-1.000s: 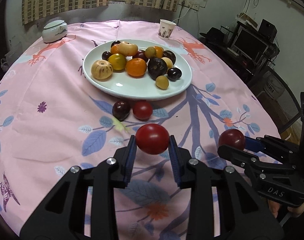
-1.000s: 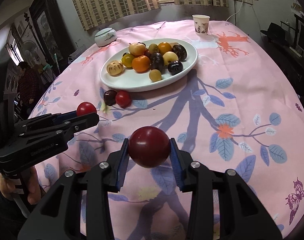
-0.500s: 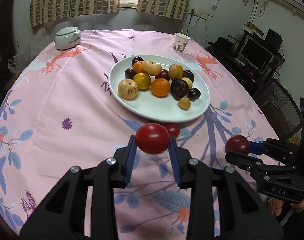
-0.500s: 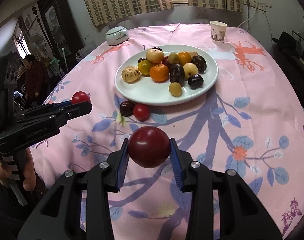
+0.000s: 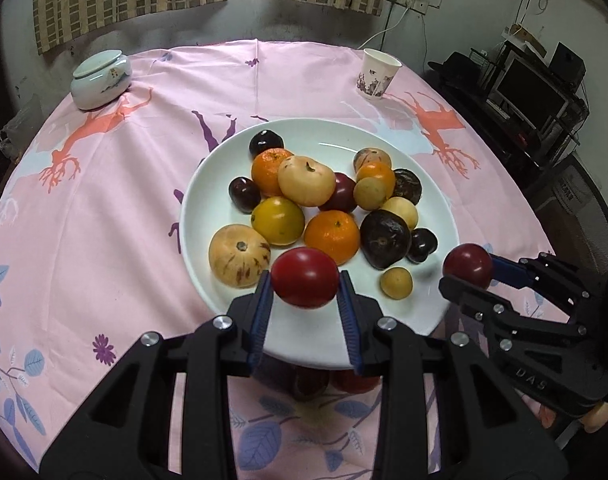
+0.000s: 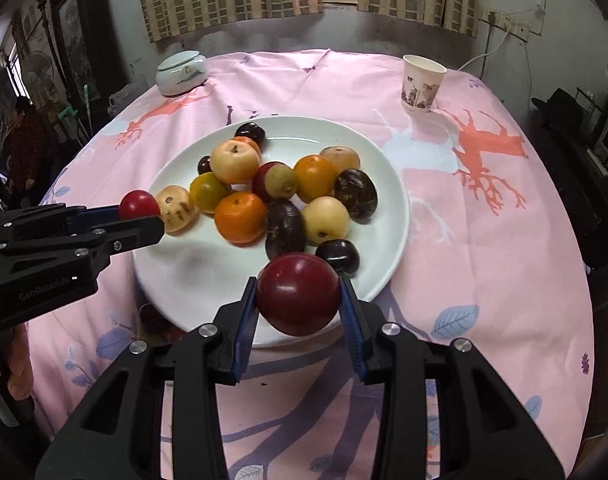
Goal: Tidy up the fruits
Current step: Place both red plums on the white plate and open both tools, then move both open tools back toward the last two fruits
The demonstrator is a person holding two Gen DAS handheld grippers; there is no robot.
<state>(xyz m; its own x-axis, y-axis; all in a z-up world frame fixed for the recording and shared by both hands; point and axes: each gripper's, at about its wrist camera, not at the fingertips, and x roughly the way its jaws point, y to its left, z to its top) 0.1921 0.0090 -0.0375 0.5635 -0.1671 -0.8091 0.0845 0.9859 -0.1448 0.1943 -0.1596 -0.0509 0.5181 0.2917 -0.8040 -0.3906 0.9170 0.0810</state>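
A white plate (image 5: 432,200) (image 6: 388,184) holds several fruits: oranges, dark plums, pale round fruits. My left gripper (image 5: 304,280) is shut on a red tomato (image 5: 304,277) and holds it above the plate's near rim; it also shows at the left of the right wrist view (image 6: 137,210), with its tomato (image 6: 137,204). My right gripper (image 6: 298,296) is shut on a dark red plum (image 6: 298,294) above the plate's near right rim; it shows in the left wrist view (image 5: 466,270) too.
A paper cup (image 5: 378,74) (image 6: 422,84) stands at the back right, a lidded ceramic jar (image 5: 100,79) (image 6: 181,73) at the back left. Two loose fruits (image 5: 332,380) lie partly hidden on the pink cloth below the plate's near rim.
Both grippers have moved forward with their fruits, from over the cloth to above the plate's near rim. The two loose fruits have slipped behind my left fingers.
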